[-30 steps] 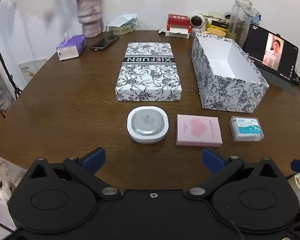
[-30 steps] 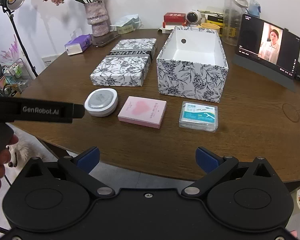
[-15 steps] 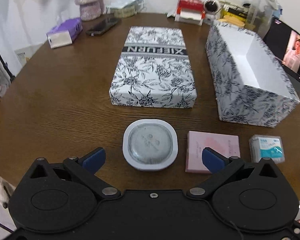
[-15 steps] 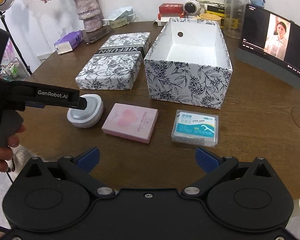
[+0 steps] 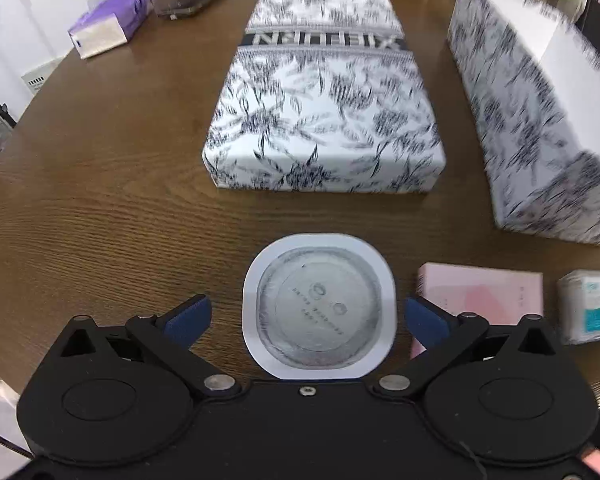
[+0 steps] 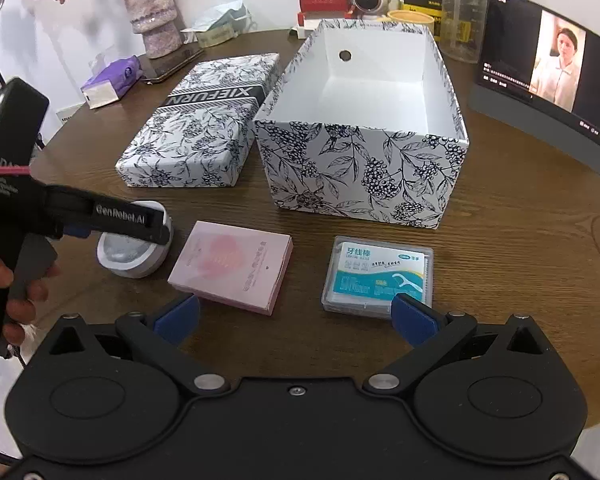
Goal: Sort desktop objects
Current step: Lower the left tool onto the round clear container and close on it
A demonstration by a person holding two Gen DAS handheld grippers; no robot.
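Observation:
A white rounded case with a grey top [image 5: 318, 306] lies on the brown table, between the spread blue fingertips of my left gripper [image 5: 307, 317], which is open around it with gaps on both sides. To its right lie a pink box [image 5: 480, 300] and a floss-pick box [image 5: 590, 306]. In the right wrist view the pink box [image 6: 232, 266] and floss-pick box [image 6: 378, 274] sit just ahead of my open right gripper [image 6: 294, 318], which holds nothing. The left gripper [image 6: 132, 220] hovers over the white case [image 6: 134, 254]. The open floral box [image 6: 364, 136] stands behind, white and bare inside.
The floral lid [image 5: 324, 112] lies ahead of the white case, beside the open box [image 5: 540, 120]. A purple tissue pack [image 6: 112, 86], a phone, a vase [image 6: 152, 16], a camera, jars and a tablet [image 6: 548, 68] line the back edge. A hand [image 6: 4, 276] grips the left tool.
The left gripper has moved forward and down until the white case sits between its open fingers. The right gripper has advanced closer to the pink box and floss-pick box.

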